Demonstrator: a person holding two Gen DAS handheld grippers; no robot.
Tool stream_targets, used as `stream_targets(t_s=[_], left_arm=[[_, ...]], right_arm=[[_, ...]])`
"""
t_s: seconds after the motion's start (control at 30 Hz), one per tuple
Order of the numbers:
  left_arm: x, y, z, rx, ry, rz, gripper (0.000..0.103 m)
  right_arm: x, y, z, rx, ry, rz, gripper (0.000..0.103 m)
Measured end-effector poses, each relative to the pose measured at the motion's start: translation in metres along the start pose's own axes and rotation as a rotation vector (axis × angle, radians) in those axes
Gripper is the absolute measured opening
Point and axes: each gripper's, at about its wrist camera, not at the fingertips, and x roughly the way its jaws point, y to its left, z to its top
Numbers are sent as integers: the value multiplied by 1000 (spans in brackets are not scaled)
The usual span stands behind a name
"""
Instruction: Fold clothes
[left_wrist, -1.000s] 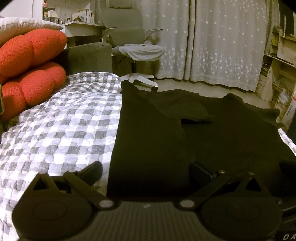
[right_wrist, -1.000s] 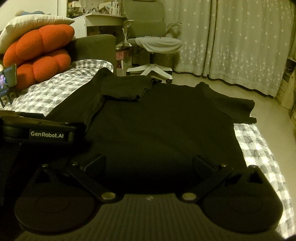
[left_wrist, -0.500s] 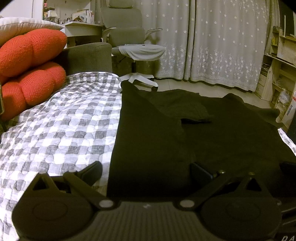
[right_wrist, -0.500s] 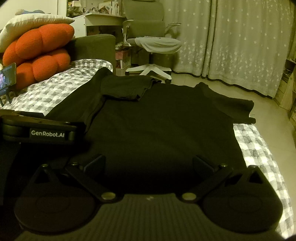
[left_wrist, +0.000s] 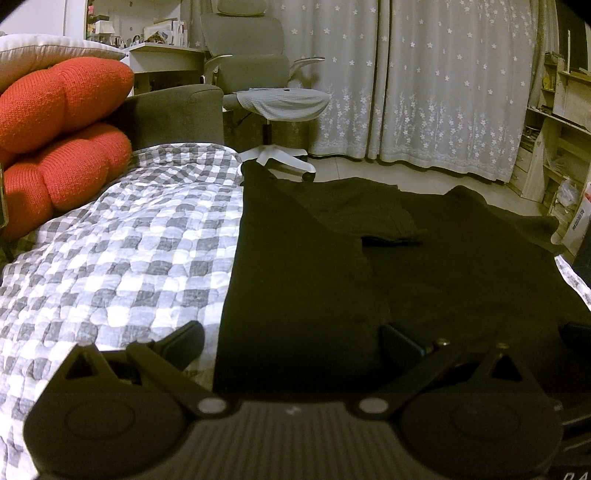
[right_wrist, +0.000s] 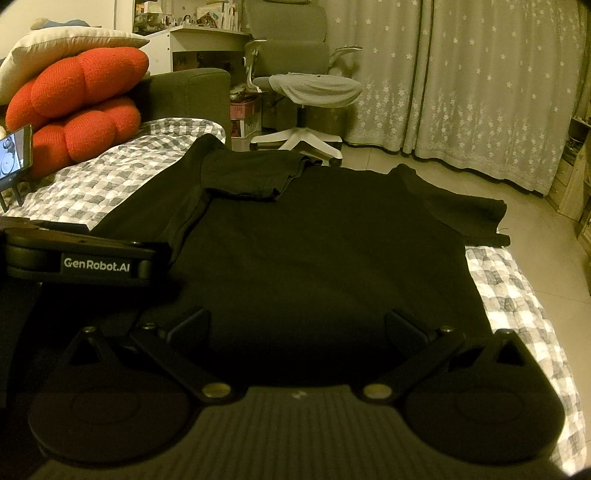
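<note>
2 grippers over a black t-shirt (right_wrist: 325, 251) spread flat on the checkered quilt (left_wrist: 122, 251), near hem hidden behind both gripper bodies. Left sleeve folded in, right sleeve hangs over bed edge. Left gripper (left_wrist: 291, 341) fingers wide, holding nothing; right gripper (right_wrist: 297, 326) fingers wide, nothing held. Shirt detail lost in dim light. Orange cushions (right_wrist: 79, 110) cut off at frame edge

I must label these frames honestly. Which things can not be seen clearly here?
- Near hem of the black T-shirt: both views, covered by the gripper bodies.
- Phone screen: right wrist view, too small, cut by the edge.
- Shelf contents: left wrist view, blurred.
</note>
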Motion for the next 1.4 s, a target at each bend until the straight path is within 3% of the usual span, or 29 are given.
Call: stream_targets(t_s=[1.4], left_arm=[[0, 0, 0, 0, 0, 1, 103]], right_arm=[[-2, 7, -1, -18, -9, -15, 103]])
